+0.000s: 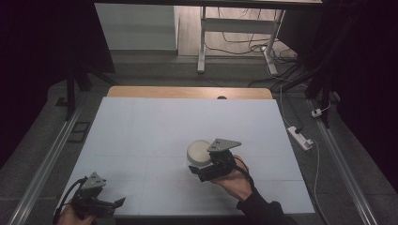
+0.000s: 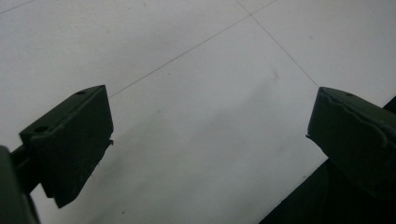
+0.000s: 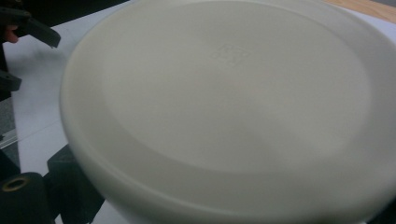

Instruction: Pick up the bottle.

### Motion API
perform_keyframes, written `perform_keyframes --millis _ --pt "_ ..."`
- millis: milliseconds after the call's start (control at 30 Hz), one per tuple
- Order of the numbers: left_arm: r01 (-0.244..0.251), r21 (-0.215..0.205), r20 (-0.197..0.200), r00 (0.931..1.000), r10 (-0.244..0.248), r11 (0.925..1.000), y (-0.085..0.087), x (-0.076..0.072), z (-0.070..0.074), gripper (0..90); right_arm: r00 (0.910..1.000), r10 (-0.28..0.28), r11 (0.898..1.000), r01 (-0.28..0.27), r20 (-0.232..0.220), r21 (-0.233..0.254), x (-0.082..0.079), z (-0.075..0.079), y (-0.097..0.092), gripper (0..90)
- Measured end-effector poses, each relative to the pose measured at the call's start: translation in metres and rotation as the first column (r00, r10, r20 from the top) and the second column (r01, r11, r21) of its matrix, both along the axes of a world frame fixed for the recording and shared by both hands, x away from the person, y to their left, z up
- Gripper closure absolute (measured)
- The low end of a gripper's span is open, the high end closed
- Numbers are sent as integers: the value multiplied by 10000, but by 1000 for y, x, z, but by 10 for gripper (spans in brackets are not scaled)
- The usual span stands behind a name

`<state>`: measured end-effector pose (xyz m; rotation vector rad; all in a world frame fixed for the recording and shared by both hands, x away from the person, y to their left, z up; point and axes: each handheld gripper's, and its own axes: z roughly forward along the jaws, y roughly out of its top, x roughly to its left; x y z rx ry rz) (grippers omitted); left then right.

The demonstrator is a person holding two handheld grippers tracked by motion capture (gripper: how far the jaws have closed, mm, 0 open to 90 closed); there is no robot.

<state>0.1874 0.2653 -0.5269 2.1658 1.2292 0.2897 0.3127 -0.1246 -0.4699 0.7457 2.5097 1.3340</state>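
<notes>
Grasp on the white container being set up near the middle of the desk.
Right gripper is pressing in at the container's near side, its jaws seeming to straddle the wall, though I cannot tell whether they are clenched. Left gripper is idling, jaws spread wide and empty, at the desk's near left corner. Next, judging by this, comes a firm squeeze before any lift.

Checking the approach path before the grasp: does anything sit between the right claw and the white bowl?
No, nothing visible does. The right claw is already right up against the near side of the white bowl, with only bare white table around them. The left claw hangs open at the table's near left corner.
</notes>
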Motion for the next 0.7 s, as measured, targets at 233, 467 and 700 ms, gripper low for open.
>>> perform_keyframes --millis 233,467,700 --pt "11 24 11 10000 -11 10000 0 0 0 12 9994 356 9994 -356 11 -1 -9 -1 10 60" --pt "3 1 -14 10000 -3 10000 0 0 0 12 9977 671 9977 -670 59 -66 -14 -3 18 60" --pt "42 -39 28 10000 -42 10000 0 0 1 3 9966 817 9966 -816 90 -58 -18 -3 21 60"
